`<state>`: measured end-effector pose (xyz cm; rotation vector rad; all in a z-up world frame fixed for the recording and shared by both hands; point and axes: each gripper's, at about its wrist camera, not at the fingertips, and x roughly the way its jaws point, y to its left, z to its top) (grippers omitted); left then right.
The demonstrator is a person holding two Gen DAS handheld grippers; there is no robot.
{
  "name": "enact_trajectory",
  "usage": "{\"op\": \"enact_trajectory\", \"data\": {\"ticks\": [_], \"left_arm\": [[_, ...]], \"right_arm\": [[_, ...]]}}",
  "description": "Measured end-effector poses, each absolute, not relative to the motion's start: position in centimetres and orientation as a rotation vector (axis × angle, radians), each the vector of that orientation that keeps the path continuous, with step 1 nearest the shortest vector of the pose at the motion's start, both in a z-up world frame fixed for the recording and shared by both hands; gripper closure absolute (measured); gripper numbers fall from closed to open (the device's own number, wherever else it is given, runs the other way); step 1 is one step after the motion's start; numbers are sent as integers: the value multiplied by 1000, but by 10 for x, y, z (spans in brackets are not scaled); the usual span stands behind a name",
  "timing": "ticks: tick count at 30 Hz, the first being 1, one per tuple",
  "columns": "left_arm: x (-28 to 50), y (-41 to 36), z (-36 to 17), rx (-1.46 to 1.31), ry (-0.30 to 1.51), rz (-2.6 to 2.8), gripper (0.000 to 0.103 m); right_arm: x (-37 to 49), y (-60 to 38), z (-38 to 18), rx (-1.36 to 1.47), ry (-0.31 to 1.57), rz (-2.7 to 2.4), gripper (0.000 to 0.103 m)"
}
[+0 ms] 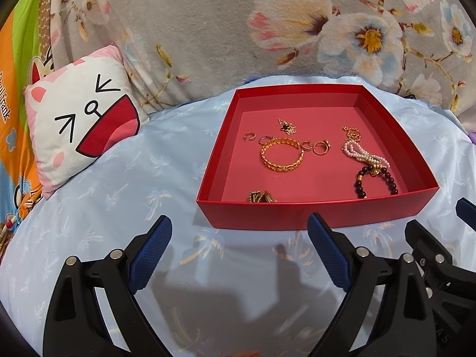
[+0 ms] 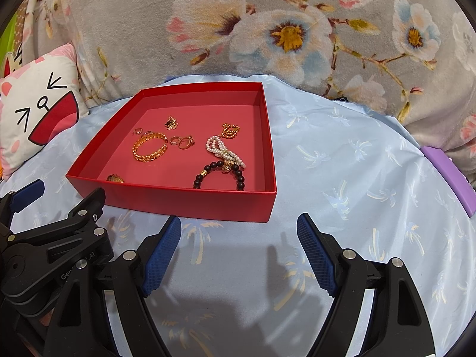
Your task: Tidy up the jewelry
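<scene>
Both empty gripper [image 1: 239, 232] [image 2: 239, 229] pairs agape; gold piece [image 1: 261, 197] half-hidden behind red box [image 1: 312, 215] wall.

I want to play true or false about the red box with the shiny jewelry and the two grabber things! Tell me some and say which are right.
1. The gold chain-link bangle lies inside the shallow red cardboard box. True.
2. The left gripper is squeezing a ring. False: its jaws are open and hold nothing.
3. The dark wooden bead bracelet lies by the white and pink pearl bracelet. True.
4. The red box sits on a wooden table. False: it sits on a light blue cloth with palm trees.
5. The right gripper is reaching inside the box. False: it is in front of the box, open.
</scene>
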<state>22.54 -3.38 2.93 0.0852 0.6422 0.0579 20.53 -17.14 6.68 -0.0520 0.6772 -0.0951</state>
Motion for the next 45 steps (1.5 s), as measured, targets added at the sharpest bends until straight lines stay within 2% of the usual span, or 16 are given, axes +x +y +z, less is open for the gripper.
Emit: {"op": "enact_trajectory", "data": {"ticks": [45], "left_arm": [[223,-32,30,90,631,70,13]], "right_arm": [[205,-171,67,-55,676,-96,25]]}}
